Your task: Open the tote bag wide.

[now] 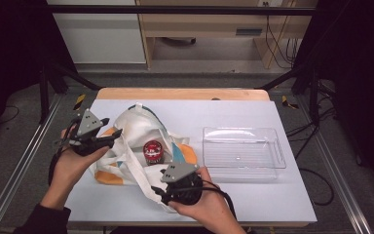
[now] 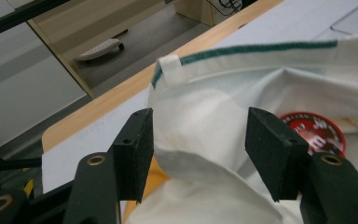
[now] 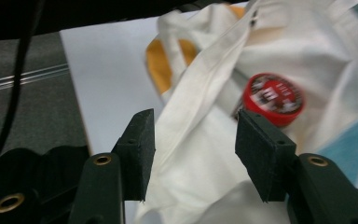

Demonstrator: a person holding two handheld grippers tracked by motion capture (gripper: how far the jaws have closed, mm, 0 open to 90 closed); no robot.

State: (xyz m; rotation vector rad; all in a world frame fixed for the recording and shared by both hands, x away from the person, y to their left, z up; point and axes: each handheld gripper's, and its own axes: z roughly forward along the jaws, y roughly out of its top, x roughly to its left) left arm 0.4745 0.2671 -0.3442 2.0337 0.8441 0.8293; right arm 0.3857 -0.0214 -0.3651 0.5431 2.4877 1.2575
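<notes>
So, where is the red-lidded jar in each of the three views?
High view: the jar stands centre, inside the open bag.
Left gripper view: the jar is at right, past the right jaw.
Right gripper view: the jar is right of centre, above the right jaw.
Shared landmark: the bag's white cloth.

Left hand-held gripper [image 1: 111, 135] jaws apart; right hand-held gripper [image 1: 158, 193] apparently likewise, low.

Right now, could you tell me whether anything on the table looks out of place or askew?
Only mildly: the cloth bag lies crumpled, its straps sprawled, with a red-lidded jar standing in its open mouth. The clear tray sits square and empty. Nothing looks spilled or damaged.
</notes>
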